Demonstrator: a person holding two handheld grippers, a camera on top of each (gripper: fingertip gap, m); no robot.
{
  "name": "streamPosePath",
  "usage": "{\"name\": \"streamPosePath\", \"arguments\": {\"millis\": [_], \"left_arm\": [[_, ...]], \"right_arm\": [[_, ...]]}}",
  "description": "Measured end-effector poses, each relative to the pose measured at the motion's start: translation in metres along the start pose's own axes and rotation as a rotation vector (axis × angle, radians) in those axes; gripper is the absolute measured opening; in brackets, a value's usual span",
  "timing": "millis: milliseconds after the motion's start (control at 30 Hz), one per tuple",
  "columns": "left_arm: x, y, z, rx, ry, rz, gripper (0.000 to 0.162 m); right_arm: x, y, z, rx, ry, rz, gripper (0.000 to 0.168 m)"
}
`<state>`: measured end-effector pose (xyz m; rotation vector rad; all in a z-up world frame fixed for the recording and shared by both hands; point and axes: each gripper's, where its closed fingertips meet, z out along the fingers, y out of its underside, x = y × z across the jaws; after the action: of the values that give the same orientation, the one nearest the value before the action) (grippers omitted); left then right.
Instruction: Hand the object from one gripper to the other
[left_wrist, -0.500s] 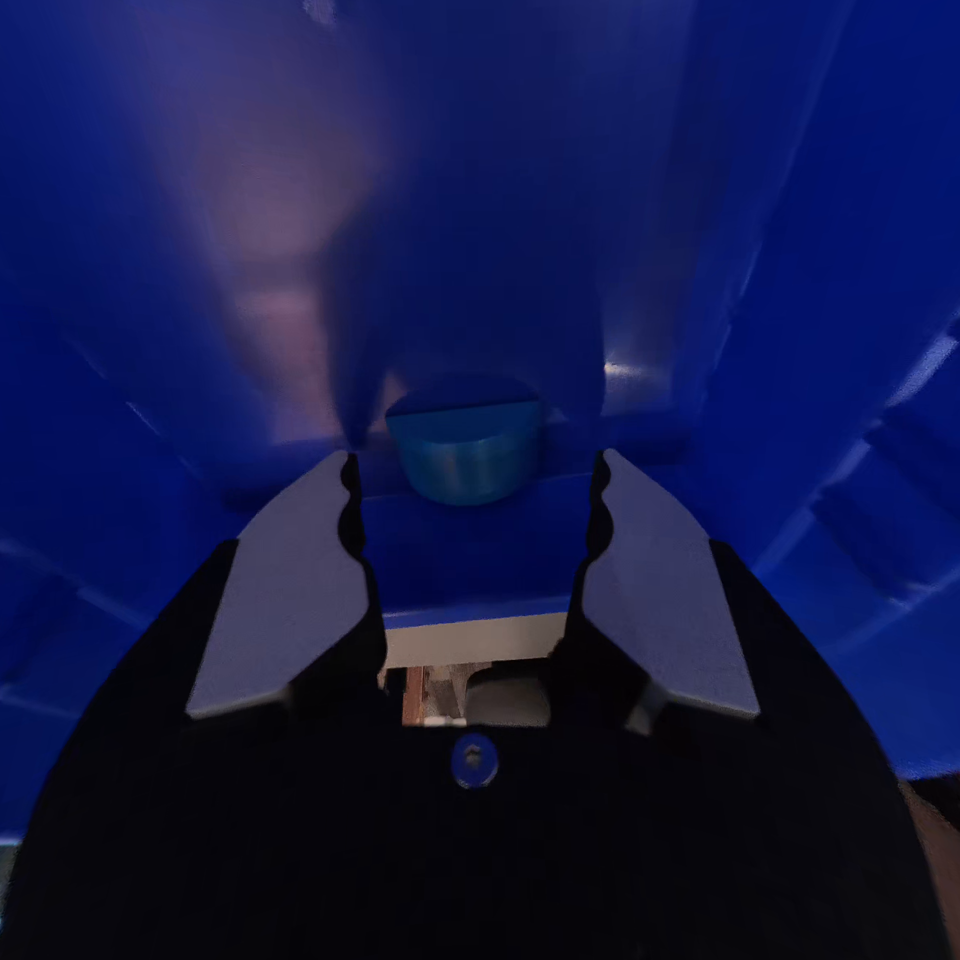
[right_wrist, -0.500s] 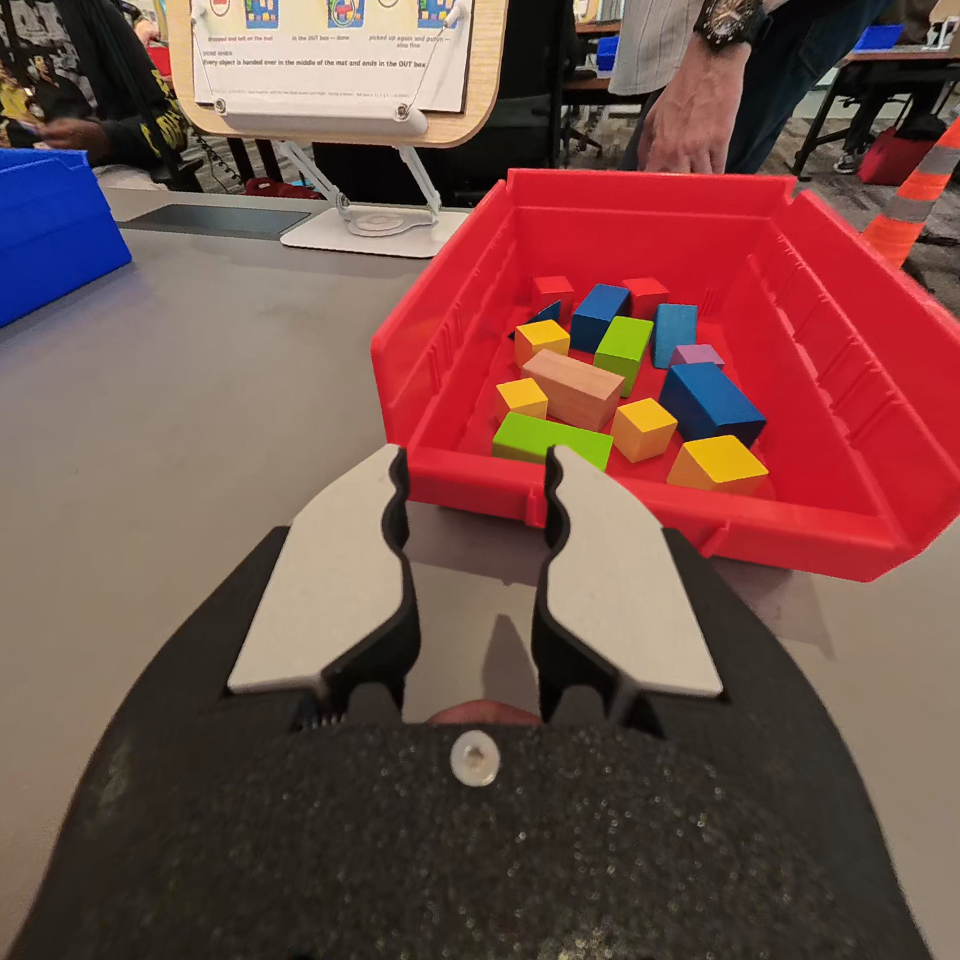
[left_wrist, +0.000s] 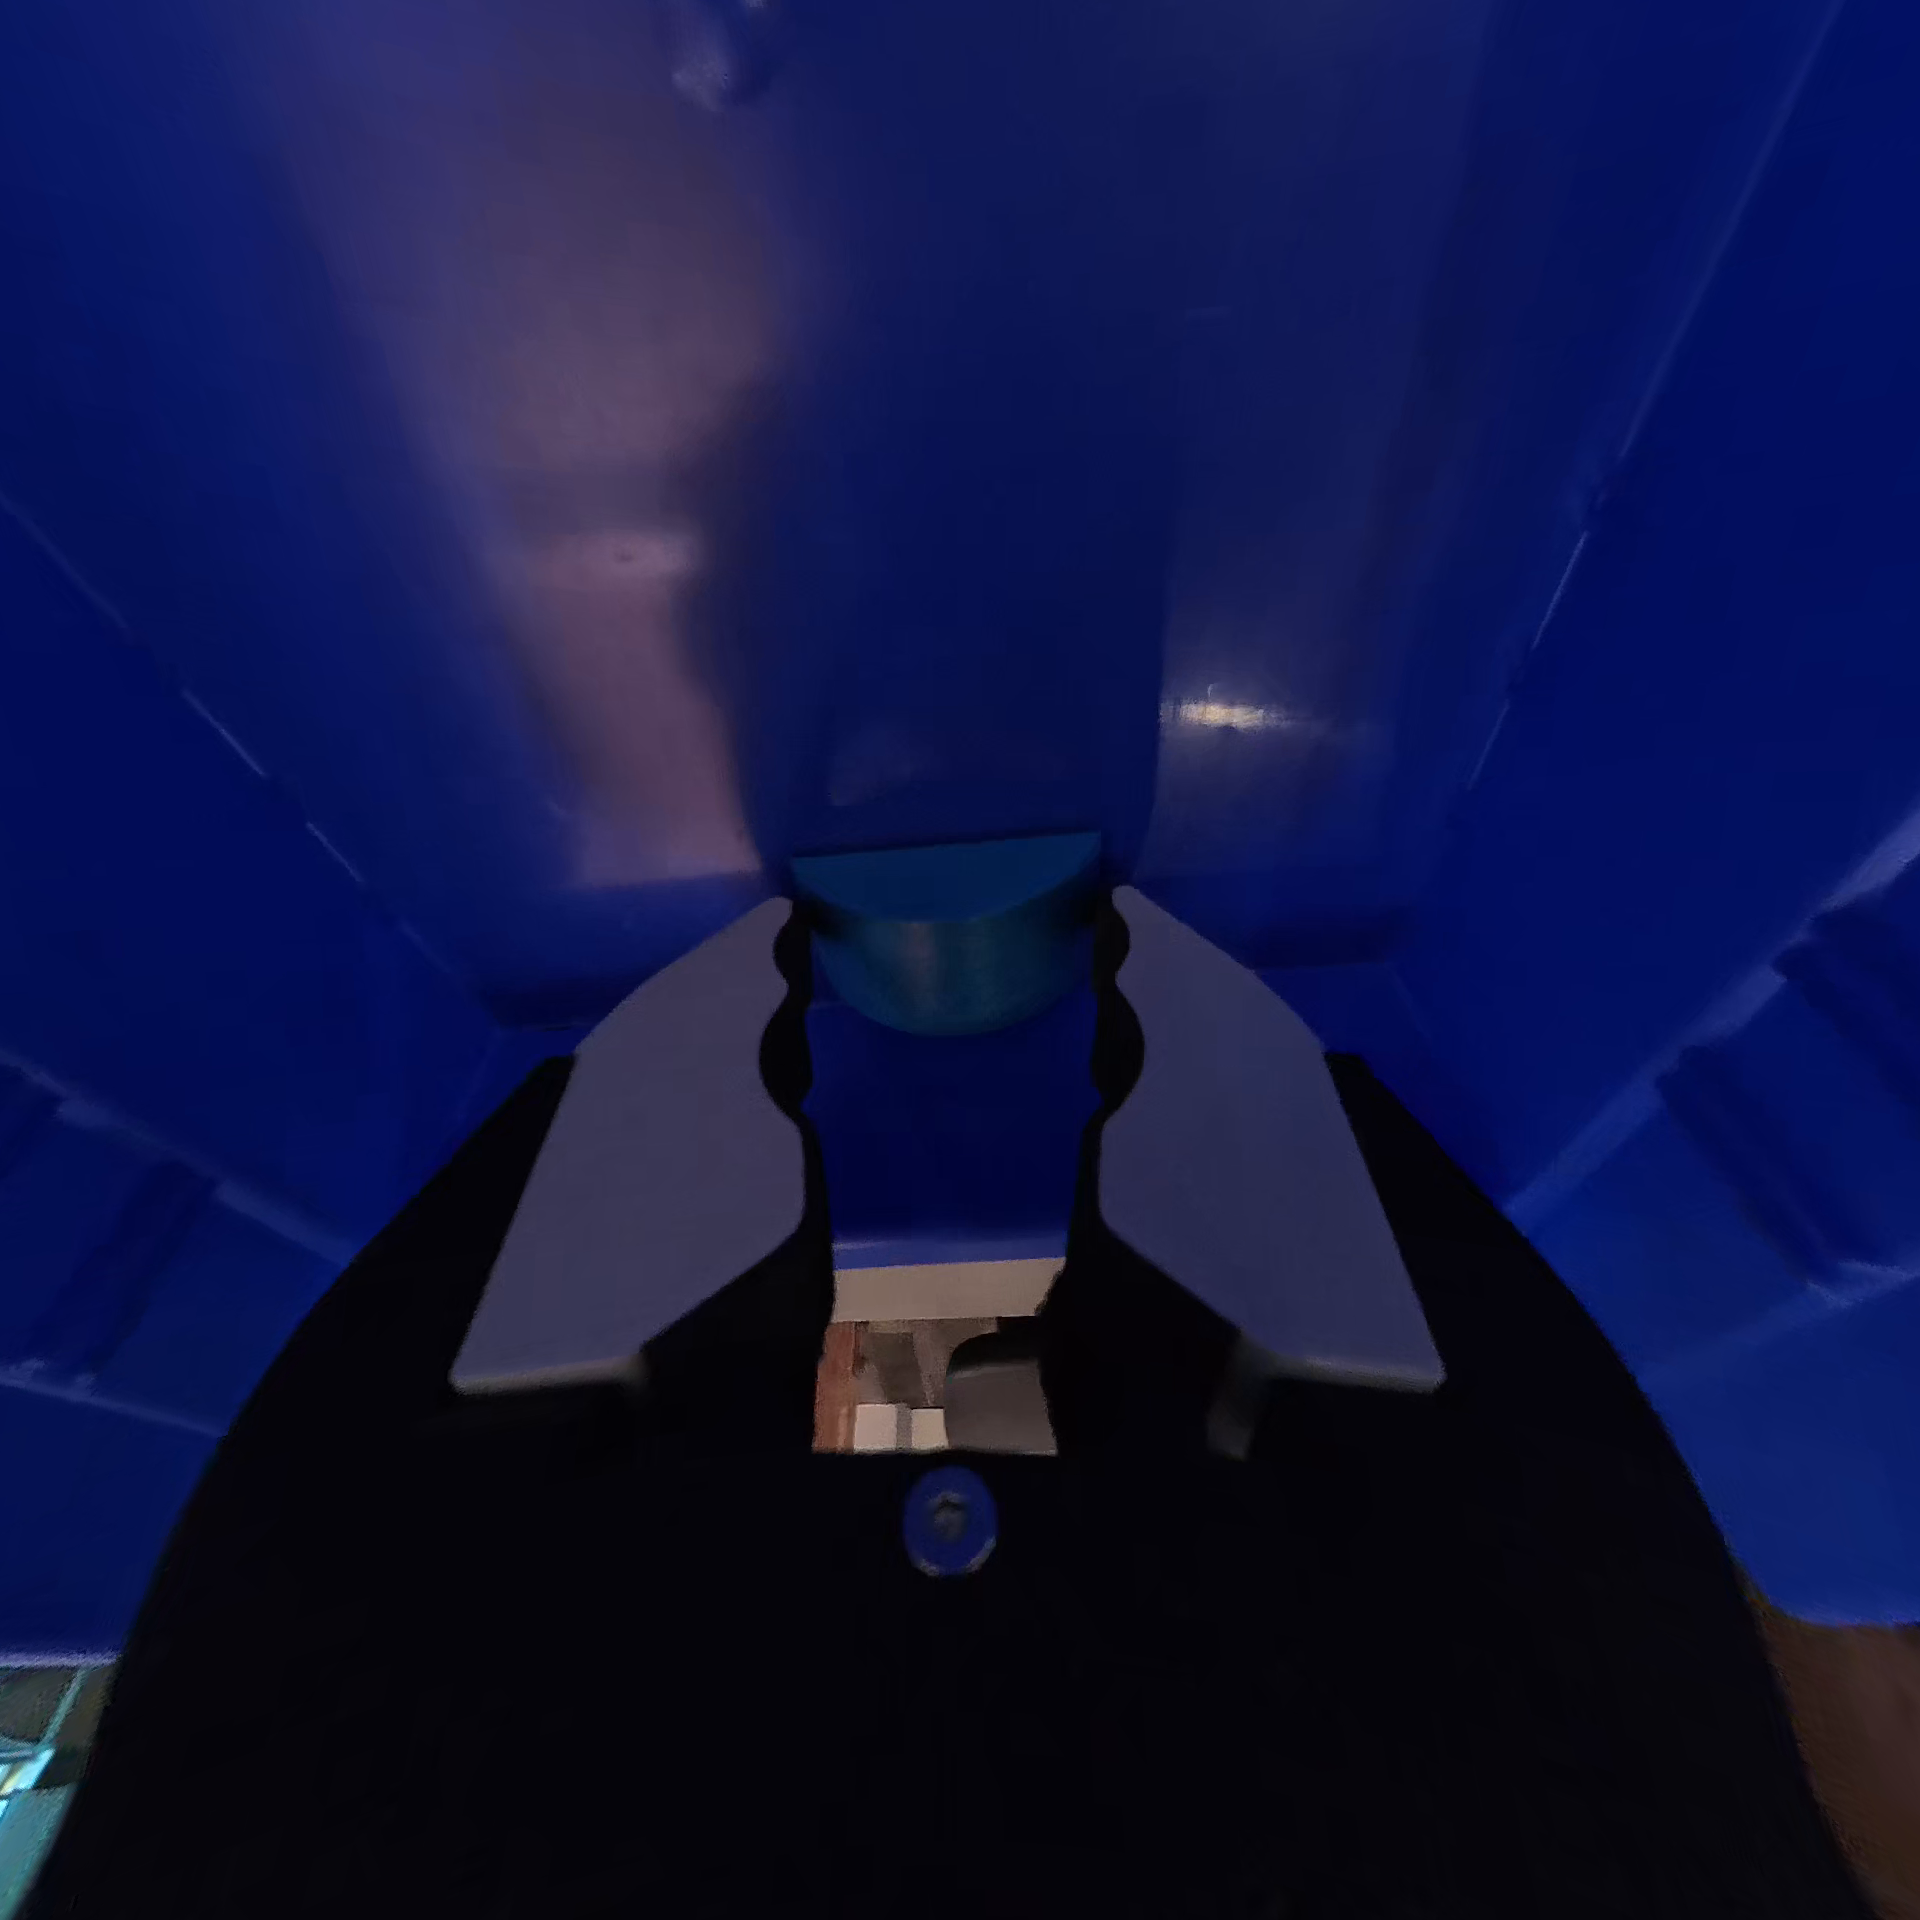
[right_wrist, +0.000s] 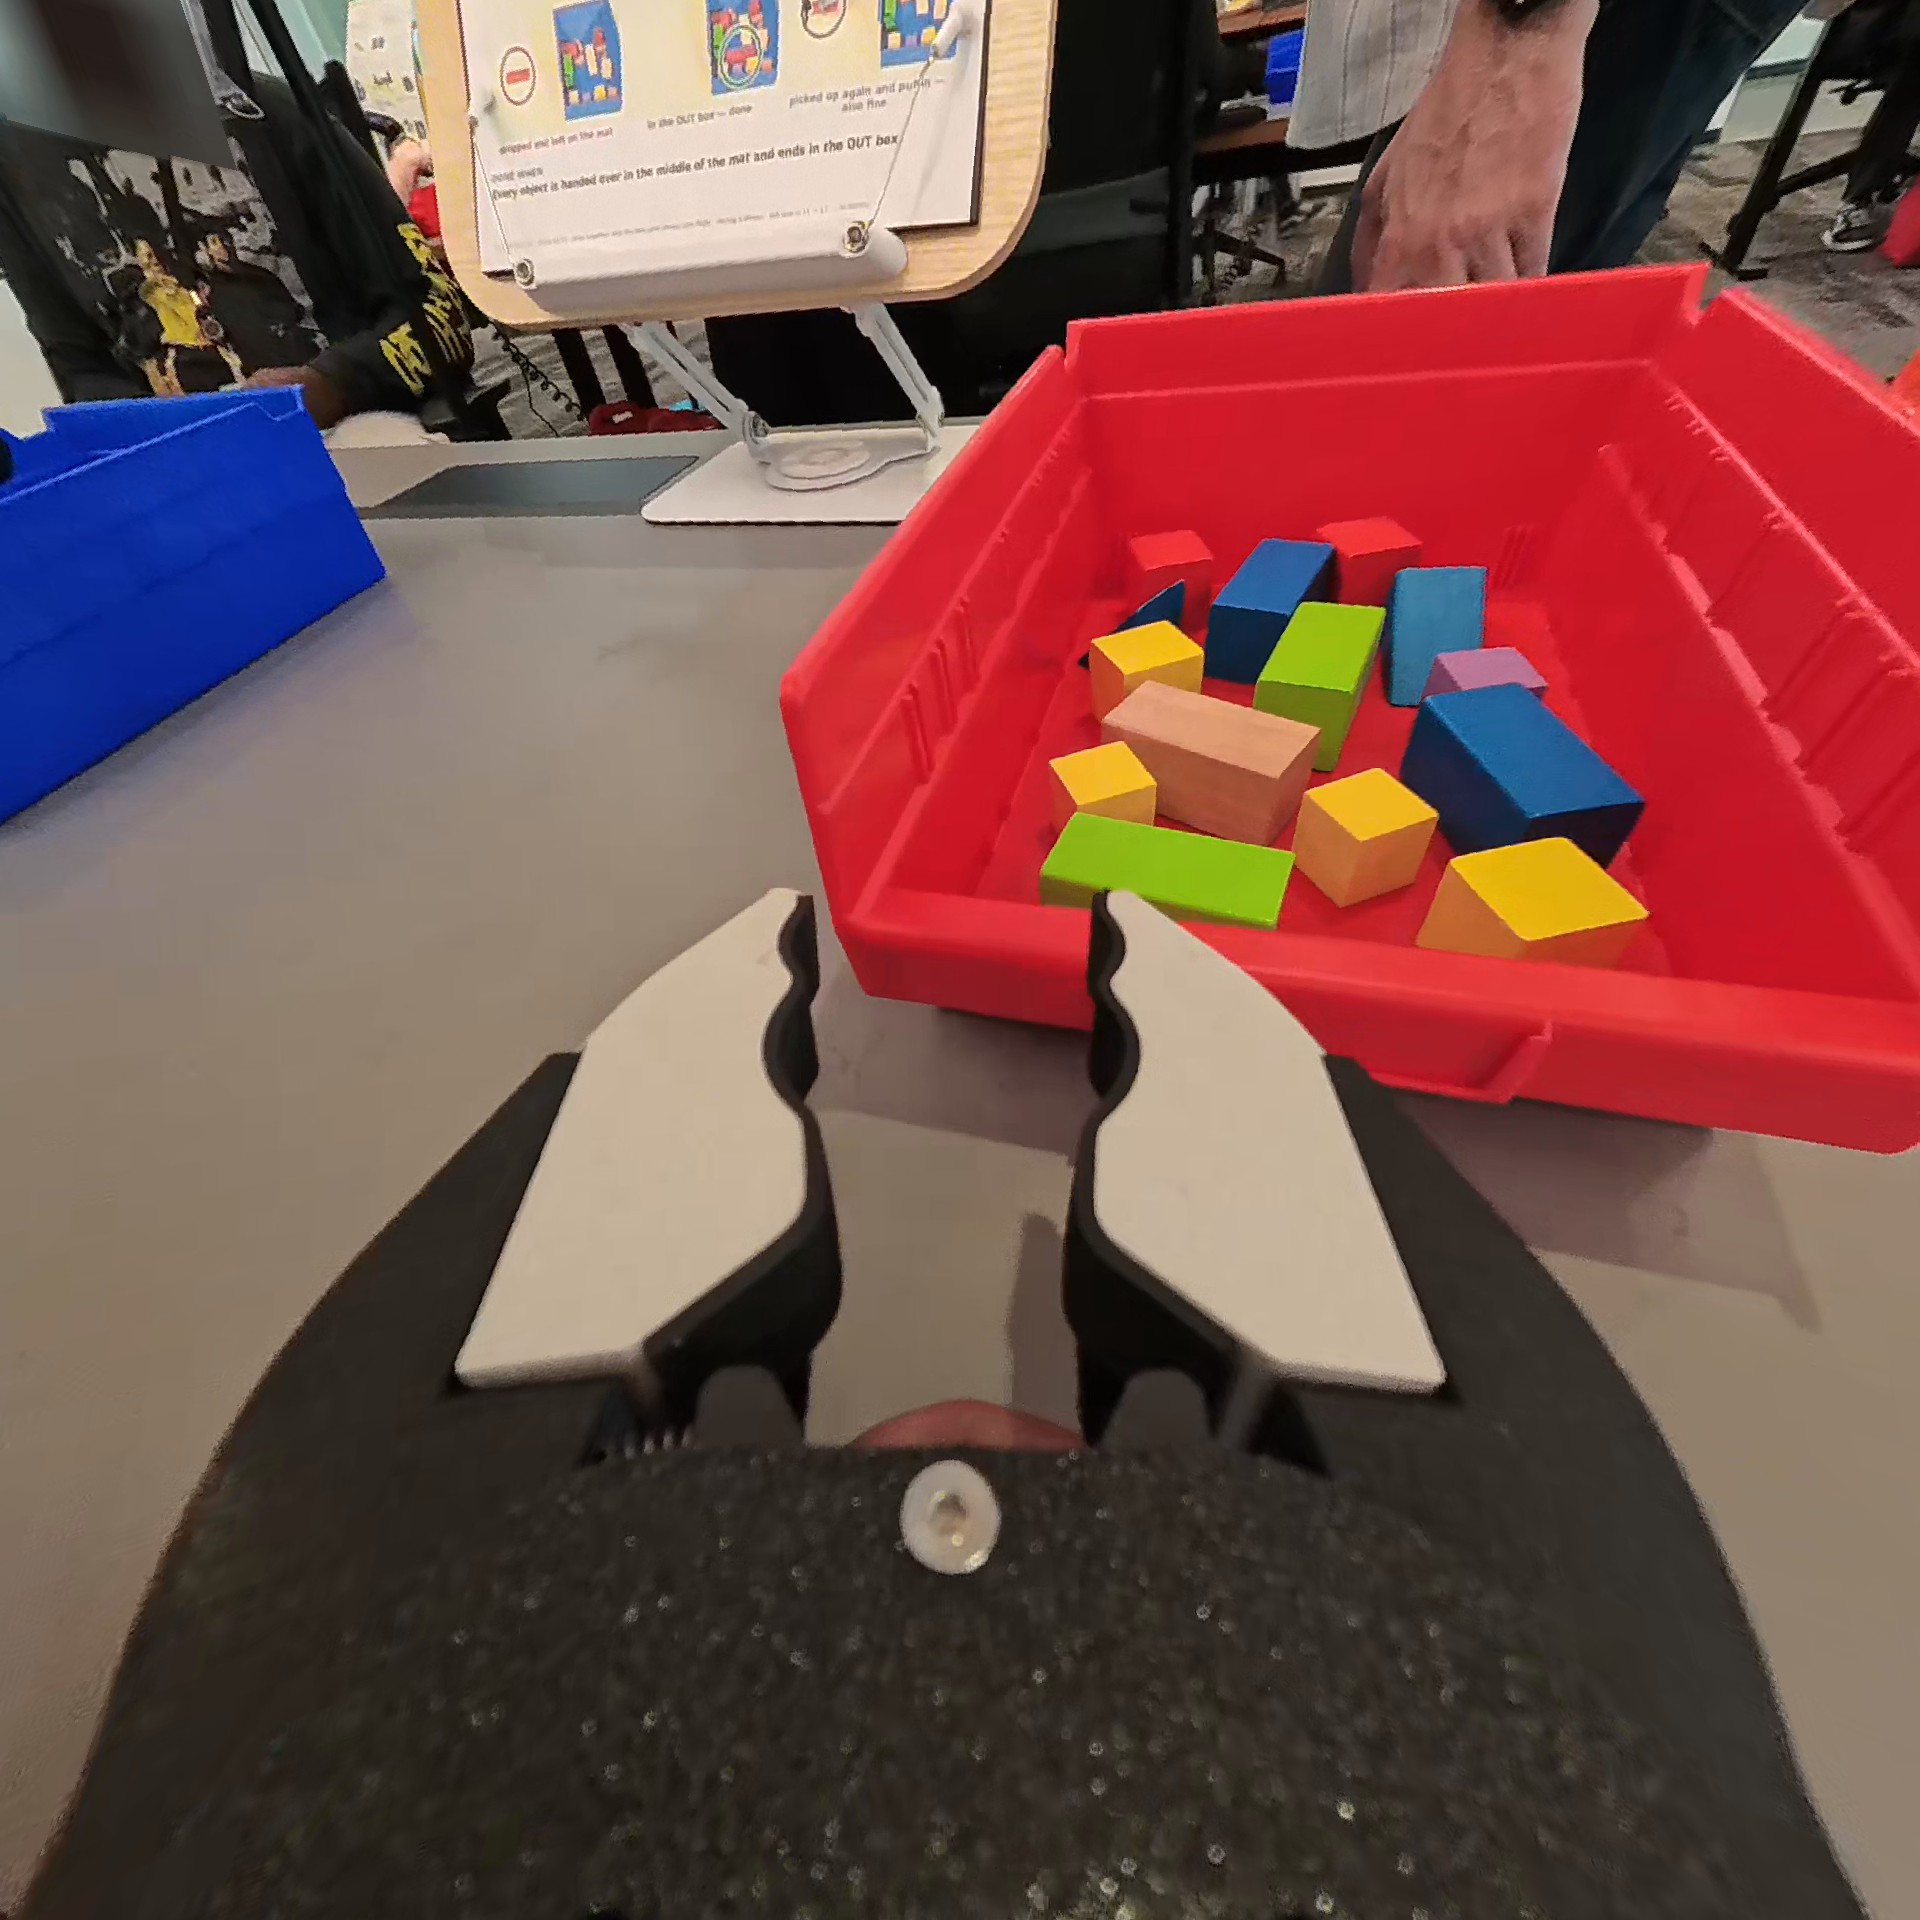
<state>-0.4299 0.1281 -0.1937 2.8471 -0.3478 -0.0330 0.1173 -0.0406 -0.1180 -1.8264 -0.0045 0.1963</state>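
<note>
Inside a blue bin, the left gripper is closing its fingertips on a teal half-round block lying against the bin's inner wall. The right gripper is hovering empty, jaws apart, over a grey table beside a red bin of coloured blocks.

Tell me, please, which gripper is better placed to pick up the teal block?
Left: the left gripper is inside the blue bin, fingertips flanking the teal block; the right gripper hovers empty above the table.
</note>
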Motion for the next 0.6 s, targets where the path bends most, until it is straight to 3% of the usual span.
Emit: {"name": "streamPosePath", "arguments": {"millis": [167, 600], "left_arm": [[0.0, 0.001, -0.001, 0.02, 0.052, 0.028, 0.052], [0.001, 0.0, -0.011, 0.044, 0.36, 0.016, 0.051]], "right_arm": [[0.001, 0.0, -0.001, 0.0, -0.004, 0.023, 0.05], [-0.004, 0.001, 0.001, -0.016, 0.01, -0.038, 0.05]]}}
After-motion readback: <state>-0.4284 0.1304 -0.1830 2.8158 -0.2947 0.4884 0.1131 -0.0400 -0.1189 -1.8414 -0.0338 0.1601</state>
